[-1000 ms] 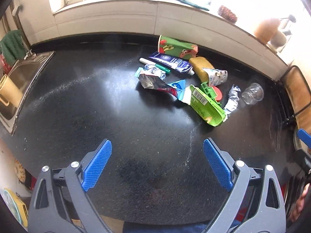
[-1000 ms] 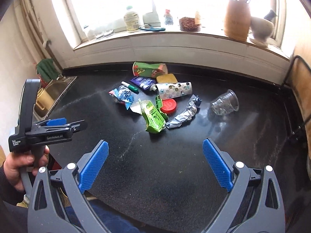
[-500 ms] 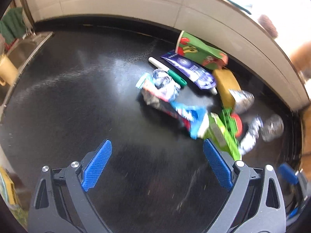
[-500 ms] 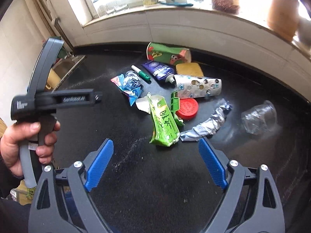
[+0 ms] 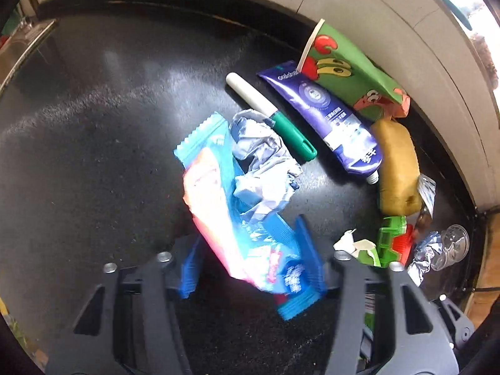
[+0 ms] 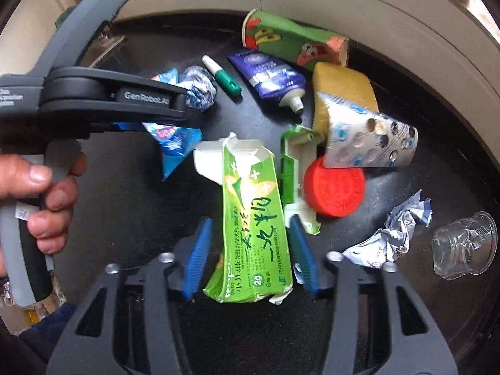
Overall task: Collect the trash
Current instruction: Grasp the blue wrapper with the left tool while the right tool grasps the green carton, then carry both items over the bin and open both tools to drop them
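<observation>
Left claw (image 5: 250, 259) is open, its blue pads either side of the blue-and-pink wrapper (image 5: 228, 206) lying on the black counter (image 5: 93, 156). Right claw (image 6: 250, 256) is open too, straddling the flattened green carton (image 6: 253, 218). The red cap (image 6: 334, 187) sits at the carton's 2 o'clock, touching its edge.

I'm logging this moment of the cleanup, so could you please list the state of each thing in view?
Left gripper: open, straddling the blue wrapper.
Right gripper: open, straddling the green box.
Green box: torn open, flattened.
Paper cup: lying sideways.
Plastic cup: crushed, sideways.
Tube: uncapped.
Marker: capped.
</observation>
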Demonstrator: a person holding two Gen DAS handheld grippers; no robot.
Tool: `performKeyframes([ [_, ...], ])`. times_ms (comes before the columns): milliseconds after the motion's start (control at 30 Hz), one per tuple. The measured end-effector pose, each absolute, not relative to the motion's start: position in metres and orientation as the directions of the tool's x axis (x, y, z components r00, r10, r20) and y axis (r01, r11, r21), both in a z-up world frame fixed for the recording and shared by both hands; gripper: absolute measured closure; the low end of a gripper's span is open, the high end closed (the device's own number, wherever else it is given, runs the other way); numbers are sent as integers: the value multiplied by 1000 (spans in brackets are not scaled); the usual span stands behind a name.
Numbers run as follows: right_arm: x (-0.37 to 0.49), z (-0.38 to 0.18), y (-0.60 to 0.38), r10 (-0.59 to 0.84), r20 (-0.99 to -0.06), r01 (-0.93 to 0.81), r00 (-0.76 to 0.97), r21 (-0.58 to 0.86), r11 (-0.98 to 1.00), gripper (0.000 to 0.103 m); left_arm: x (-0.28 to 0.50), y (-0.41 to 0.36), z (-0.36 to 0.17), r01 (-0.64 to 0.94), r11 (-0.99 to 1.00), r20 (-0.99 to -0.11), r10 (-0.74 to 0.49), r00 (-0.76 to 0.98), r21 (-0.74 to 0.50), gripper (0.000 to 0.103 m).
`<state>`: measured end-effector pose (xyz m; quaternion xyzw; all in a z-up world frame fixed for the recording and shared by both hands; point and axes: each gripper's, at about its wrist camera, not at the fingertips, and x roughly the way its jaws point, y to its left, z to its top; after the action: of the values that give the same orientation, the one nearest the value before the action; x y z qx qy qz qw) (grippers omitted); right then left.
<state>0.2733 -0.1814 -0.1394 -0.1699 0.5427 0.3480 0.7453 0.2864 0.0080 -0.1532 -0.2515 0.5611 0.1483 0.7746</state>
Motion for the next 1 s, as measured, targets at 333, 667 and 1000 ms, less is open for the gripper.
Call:
performKeyframes([
  [333, 250, -110, -204, 396, -892, -689, 218, 147, 709, 70, 248, -17, -126, -380, 915, -938, 7, 346, -133, 100],
  [667, 209, -66, -242, 456, -843, -651, 285, 179, 737, 70, 181, -25, -76, -344, 934, -902, 64, 426, -97, 102],
  [1000, 176, -44, -256, 439, -825, -613, 356, 148, 776, 70, 143, -33, -60, -273, 961, -890, 92, 446, -37, 102],
])
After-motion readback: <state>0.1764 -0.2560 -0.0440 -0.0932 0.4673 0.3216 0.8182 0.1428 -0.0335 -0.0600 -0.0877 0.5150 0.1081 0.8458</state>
